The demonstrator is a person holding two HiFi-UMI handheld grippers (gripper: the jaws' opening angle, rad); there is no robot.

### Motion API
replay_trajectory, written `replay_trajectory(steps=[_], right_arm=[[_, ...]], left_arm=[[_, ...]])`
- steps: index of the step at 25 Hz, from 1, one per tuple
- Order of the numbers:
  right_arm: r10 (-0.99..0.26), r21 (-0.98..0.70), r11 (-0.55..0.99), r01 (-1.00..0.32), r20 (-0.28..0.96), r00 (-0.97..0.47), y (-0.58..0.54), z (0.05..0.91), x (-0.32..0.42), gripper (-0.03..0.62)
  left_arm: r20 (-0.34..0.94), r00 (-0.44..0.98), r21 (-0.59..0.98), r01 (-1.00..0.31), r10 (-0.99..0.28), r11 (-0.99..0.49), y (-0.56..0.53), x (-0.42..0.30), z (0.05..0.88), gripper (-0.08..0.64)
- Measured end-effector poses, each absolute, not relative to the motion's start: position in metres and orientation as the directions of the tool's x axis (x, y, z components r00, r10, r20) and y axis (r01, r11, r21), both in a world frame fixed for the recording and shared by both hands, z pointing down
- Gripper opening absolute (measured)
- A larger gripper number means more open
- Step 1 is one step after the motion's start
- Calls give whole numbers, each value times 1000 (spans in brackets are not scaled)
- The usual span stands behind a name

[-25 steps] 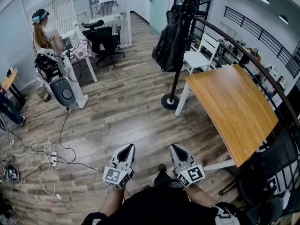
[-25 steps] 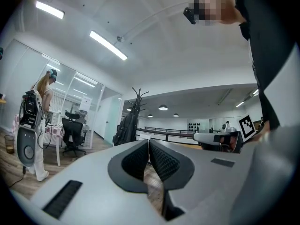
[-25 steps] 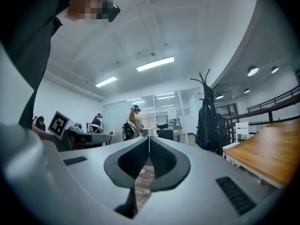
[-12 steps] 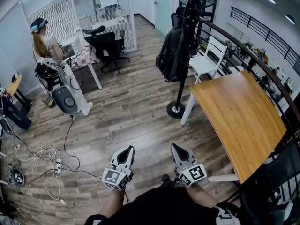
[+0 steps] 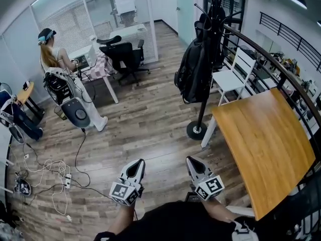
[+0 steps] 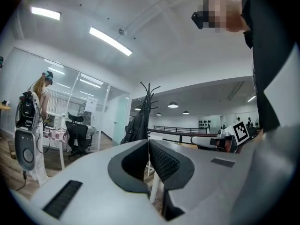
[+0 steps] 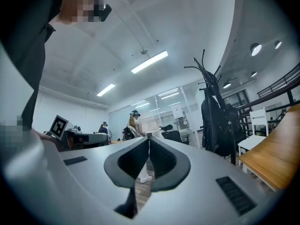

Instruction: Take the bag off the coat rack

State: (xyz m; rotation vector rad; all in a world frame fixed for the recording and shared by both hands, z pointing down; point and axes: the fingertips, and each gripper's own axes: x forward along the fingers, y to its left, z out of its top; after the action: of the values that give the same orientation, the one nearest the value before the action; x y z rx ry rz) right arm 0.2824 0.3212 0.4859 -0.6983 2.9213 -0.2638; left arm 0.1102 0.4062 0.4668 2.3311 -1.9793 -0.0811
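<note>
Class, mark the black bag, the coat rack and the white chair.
black bag (image 5: 193, 75), head view, middle of its body
coat rack (image 5: 196, 130), head view, its round base
white chair (image 5: 229, 81), head view, its seat

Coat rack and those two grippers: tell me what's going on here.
A person holds the left gripper and right gripper low in front, both shut and empty. The black bag hangs on the coat rack across the wood floor, beside the wooden table. Neither gripper is near it, so the bag is not yet taken off.

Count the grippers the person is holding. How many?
2. The left gripper is low in the head view, the right gripper beside it. Neither is hidden.
</note>
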Motion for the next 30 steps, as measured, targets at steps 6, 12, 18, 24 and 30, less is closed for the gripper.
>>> replay_trajectory(steps=[6,12,18,24,30], right_arm=[[-398,-174,910,-377,-103,-912,283,487,270,34],[-387,-175,912,-371,-64,-920,263,507,252,34],[-396,-192,901,-389,-2,-918,228,533,224,34],[-434,-177,885,-430,19,-901,167,525,181,34],[-471,-143,873,-466,0,-882,106,494,130,34]], left_arm=[[4,97,108,-990,-995,-96,373,97,469,15],[62,65,148,-987,-996,-56,355,77,487,15],[80,84,229,-971,-993,-64,312,52,521,15],[65,120,261,-960,-991,-99,243,0,528,15],[18,195,244,-952,-981,-185,172,-49,503,15]])
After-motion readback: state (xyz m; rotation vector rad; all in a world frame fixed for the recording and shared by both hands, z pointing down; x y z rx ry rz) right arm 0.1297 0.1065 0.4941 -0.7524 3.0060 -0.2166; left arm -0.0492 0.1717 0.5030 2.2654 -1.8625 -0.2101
